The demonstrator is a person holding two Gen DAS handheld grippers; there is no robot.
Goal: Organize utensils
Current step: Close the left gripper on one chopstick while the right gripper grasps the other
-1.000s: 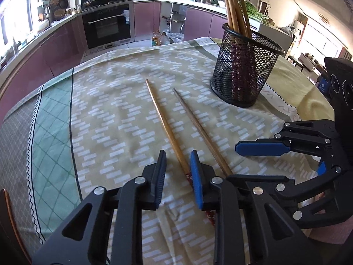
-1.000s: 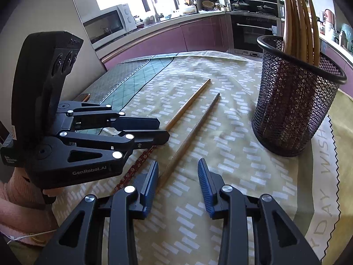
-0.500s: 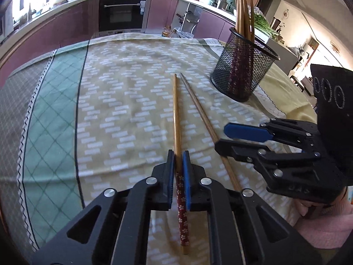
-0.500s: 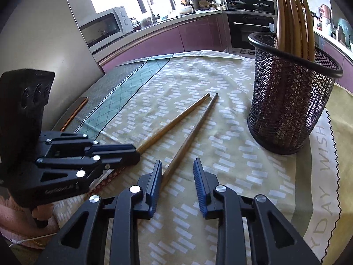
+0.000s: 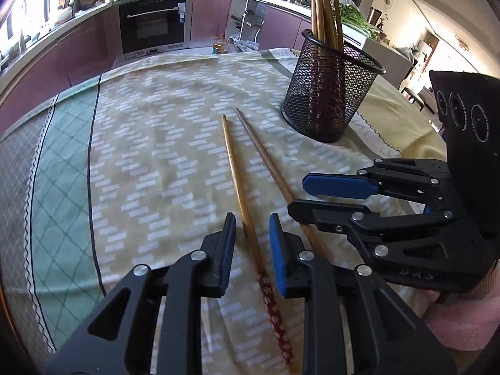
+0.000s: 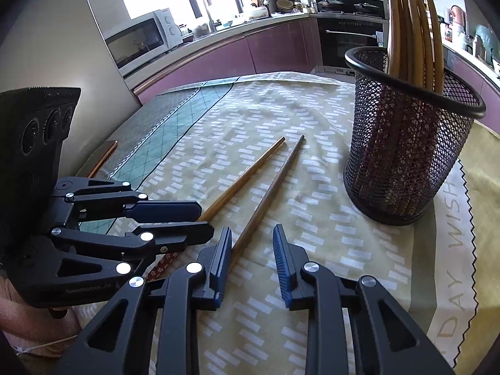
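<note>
**Re-seat both grips before lifting**

Two chopsticks lie side by side on the cloth (image 5: 140, 162) near the mesh cup (image 5: 328, 93). Left gripper (image 5: 251, 234) jaws opening, left chopstick (image 5: 237, 181) loose between them. Right gripper (image 6: 251, 243) spread; right chopstick (image 6: 268, 193) against its left pad, unpinched. Advice: centre each stick, close, then lift.

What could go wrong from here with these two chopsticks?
The left gripper is opening around the lighter chopstick without gripping it, so a lift may come up empty. The darker chopstick touches only the right gripper's left pad; closing could push it aside. The grippers nearly touch and could collide.
</note>
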